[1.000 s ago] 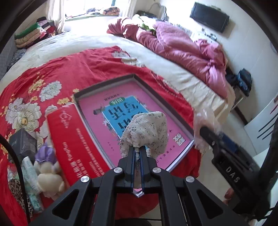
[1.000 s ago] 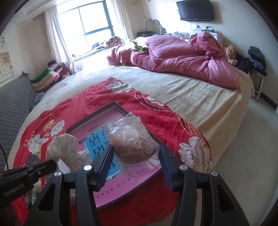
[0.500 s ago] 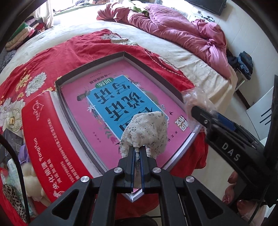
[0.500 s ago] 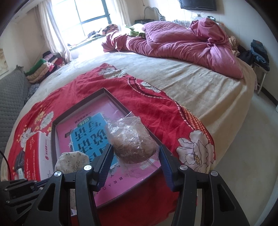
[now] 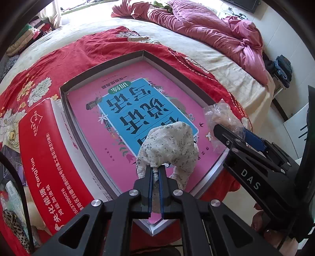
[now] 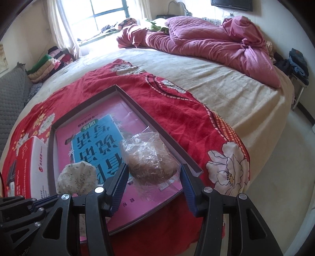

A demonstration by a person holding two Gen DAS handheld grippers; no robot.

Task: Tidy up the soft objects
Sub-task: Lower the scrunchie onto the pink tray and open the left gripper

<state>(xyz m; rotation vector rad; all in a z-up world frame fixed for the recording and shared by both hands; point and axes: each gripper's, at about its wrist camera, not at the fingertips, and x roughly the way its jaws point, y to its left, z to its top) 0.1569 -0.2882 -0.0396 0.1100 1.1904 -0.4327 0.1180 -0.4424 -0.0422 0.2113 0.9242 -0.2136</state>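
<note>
Hanging over the pink-lined tray (image 5: 141,54), a floral cloth bundle (image 5: 169,145) is pinched by its gathered neck in the clenched left gripper (image 5: 155,177), probably for lowering in. Beside it, the right gripper (image 6: 153,175) clamps a plastic-wrapped brown bundle (image 6: 151,163) over the tray's near corner on the bed (image 6: 226,92).

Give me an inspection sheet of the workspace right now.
Surface: bed with a red floral cloth.
Job's things: floral pouch and bagged brown item, both over the shallow box with the pink book.
Clutter: red carton, plush toy and packets at left.
Grippers: left claw shut on the pouch; right claw clamps the bag.
Cables: thin black cable at left.
Surroundings: pink quilt, window, folded clothes, wall TV.
</note>
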